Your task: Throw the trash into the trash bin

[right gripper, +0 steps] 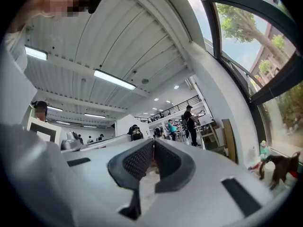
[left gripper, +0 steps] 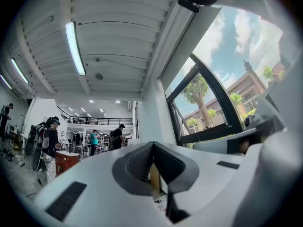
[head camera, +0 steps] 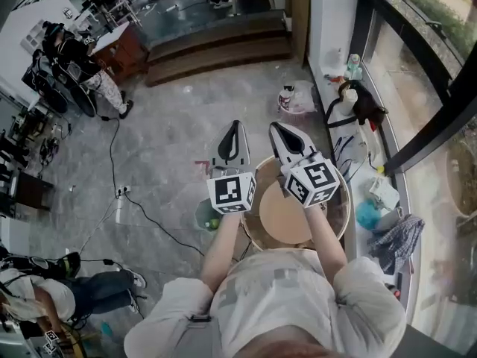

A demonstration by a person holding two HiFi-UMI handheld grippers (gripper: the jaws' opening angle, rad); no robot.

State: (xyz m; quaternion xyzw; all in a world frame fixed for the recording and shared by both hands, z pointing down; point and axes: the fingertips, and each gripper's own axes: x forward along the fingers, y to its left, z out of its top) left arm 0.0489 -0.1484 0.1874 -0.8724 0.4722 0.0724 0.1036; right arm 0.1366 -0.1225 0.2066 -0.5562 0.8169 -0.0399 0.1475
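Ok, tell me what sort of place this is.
Probably an open workshop or lab hall: a grey concrete floor with a trailing cable, people standing below a railed mezzanine, and tall windows along one wall.

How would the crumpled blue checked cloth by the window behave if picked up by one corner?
The crumpled blue checked cloth lies in soft folds, so it would probably hang limp and unfold. It looks thin, so likely light and not fragile.
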